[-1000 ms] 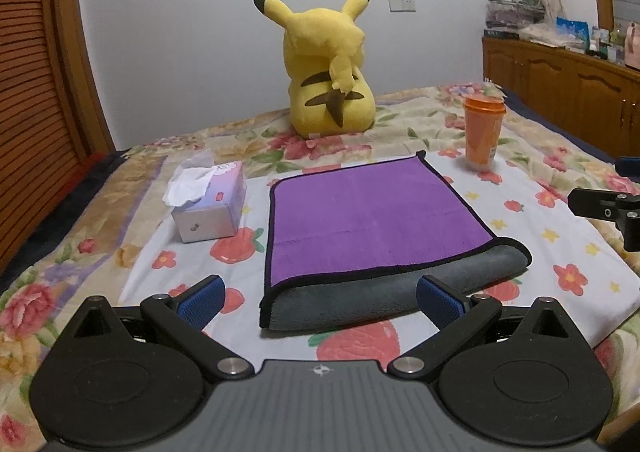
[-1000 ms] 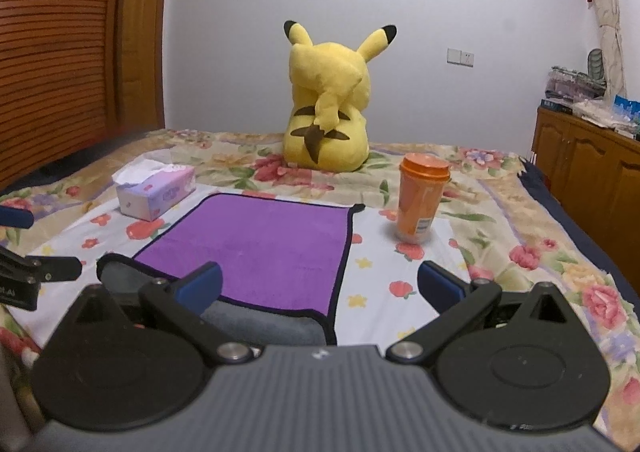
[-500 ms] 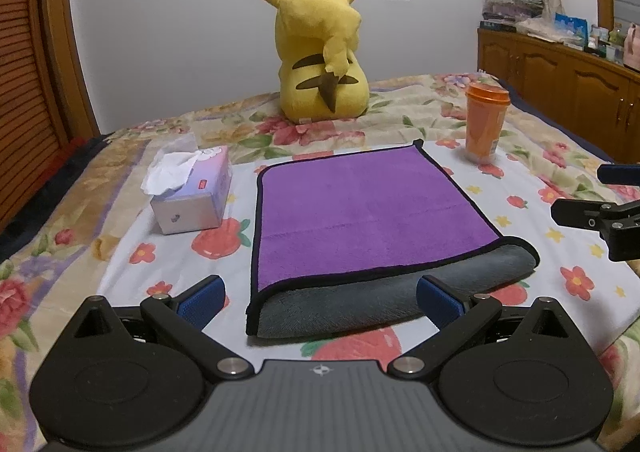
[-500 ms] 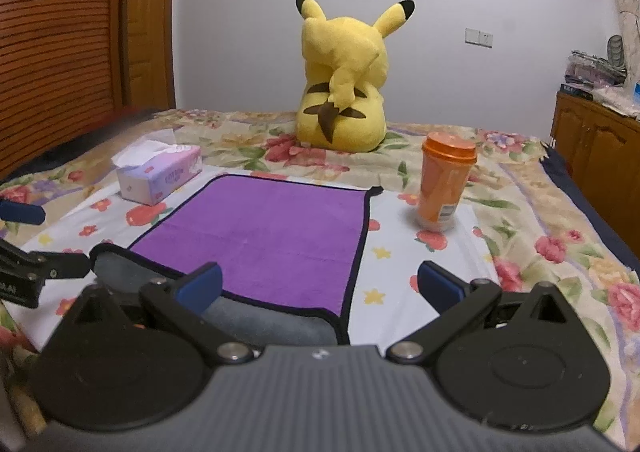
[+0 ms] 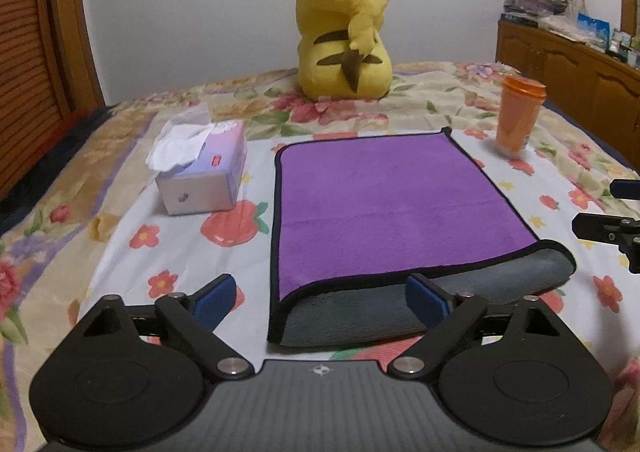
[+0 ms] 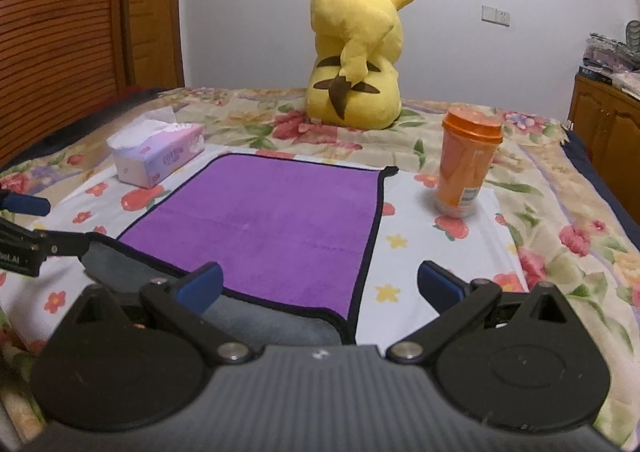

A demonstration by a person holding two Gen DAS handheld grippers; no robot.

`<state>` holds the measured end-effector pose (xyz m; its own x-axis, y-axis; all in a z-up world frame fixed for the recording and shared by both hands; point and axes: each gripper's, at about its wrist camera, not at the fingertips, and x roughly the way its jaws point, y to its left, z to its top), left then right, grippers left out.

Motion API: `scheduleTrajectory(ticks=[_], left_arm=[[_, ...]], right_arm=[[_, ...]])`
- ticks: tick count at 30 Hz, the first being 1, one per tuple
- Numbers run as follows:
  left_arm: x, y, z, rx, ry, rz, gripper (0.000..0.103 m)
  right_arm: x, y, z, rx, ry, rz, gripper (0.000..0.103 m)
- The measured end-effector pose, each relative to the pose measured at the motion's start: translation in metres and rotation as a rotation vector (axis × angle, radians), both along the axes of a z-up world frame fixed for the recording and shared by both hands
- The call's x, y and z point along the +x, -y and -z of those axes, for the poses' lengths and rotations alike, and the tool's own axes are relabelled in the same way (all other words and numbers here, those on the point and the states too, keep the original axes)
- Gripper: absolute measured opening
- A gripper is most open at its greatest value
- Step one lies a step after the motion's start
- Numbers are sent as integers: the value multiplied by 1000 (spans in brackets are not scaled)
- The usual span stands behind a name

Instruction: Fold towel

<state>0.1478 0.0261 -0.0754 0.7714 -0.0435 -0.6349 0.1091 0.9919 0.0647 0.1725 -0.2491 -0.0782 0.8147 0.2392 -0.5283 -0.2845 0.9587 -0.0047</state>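
Note:
A purple towel (image 5: 380, 204) with a black hem lies folded once on the floral bedspread, its grey underside showing as a rolled fold (image 5: 440, 300) along the near edge. It also shows in the right wrist view (image 6: 272, 220). My left gripper (image 5: 320, 298) is open and empty, just in front of the fold's left part. My right gripper (image 6: 320, 286) is open and empty, over the towel's near right corner. Each gripper shows at the edge of the other's view, the right one (image 5: 612, 232) and the left one (image 6: 24, 240).
A tissue box (image 5: 200, 176) stands left of the towel. An orange lidded cup (image 5: 518, 112) stands at its far right corner. A yellow Pikachu plush (image 5: 344, 32) sits behind. A wooden cabinet (image 5: 572, 64) is at the right, a wooden door (image 6: 60, 32) at the left.
Both grippers have dropped and come a little closer to the towel's near edge. The towel has not moved. Both grippers stay open.

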Motion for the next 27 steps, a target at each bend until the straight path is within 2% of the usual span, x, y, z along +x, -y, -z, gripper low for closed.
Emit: scheduleTrajectory(ticks=[10, 12, 13, 14, 27], left_arm=[[20, -14, 14, -28, -58, 17, 77], [24, -15, 17, -32, -69, 23, 75], [27, -16, 19, -37, -77, 26, 73], [29, -17, 20, -43, -84, 27, 71], [39, -31, 35, -95, -161, -3, 57]], right_arm=[[20, 0, 15, -5, -81, -29, 102], [22, 0, 18, -3, -97, -34, 99], [24, 0, 19, -3, -105, -38, 92], [25, 0, 20, -1, -114, -41, 89], [34, 3, 35, 16, -226, -58, 85]])
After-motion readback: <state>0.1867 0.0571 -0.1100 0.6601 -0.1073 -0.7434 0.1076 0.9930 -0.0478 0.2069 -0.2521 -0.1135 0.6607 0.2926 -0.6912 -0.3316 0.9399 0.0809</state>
